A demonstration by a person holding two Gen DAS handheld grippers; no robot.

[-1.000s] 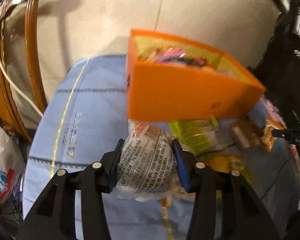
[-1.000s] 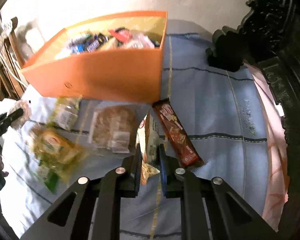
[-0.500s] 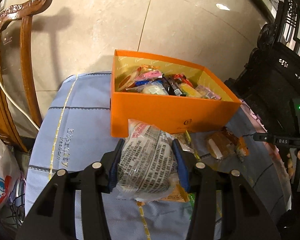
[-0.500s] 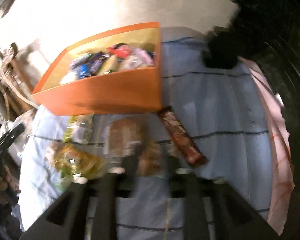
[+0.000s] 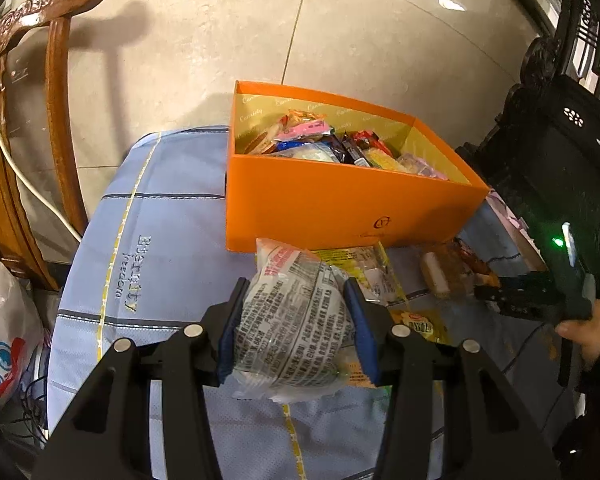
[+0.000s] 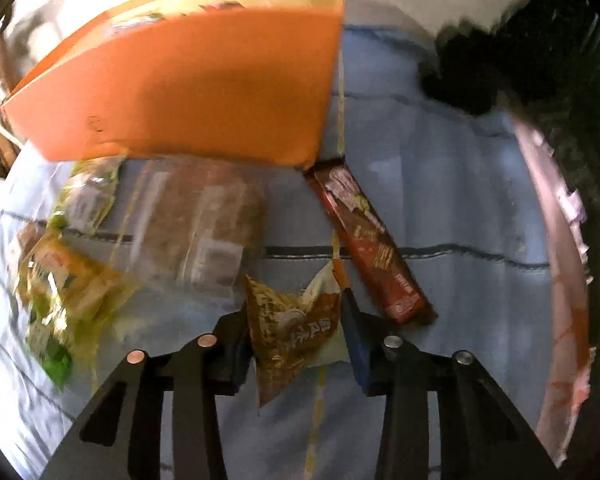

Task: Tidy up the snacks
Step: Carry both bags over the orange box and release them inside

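Observation:
My left gripper (image 5: 294,284) is shut on a clear-wrapped snack packet (image 5: 296,320) with dense black print, held above the blue cloth in front of the orange box (image 5: 340,208). The box holds several wrapped snacks. My right gripper (image 6: 296,316) hangs low over the cloth, jaws closing, with a brown crinkled snack packet (image 6: 292,328) lying between the pads. I see no squeeze on it. In the left wrist view the right gripper (image 5: 496,292) sits at the right, held by a hand. A red-brown bar (image 6: 364,240) lies just right of it, below the orange box (image 6: 200,92).
A clear bread packet (image 6: 212,216) and green-yellow packets (image 6: 60,280) lie on the blue cloth (image 5: 160,240) before the box. A wooden chair (image 5: 60,120) with a white cable stands left, dark carved furniture (image 5: 560,140) right, and a plastic bag (image 5: 0,340) low left.
The right gripper let go of the brown packet, sank toward the cloth and now straddles the packet again. The left gripper keeps its hold and has hardly moved.

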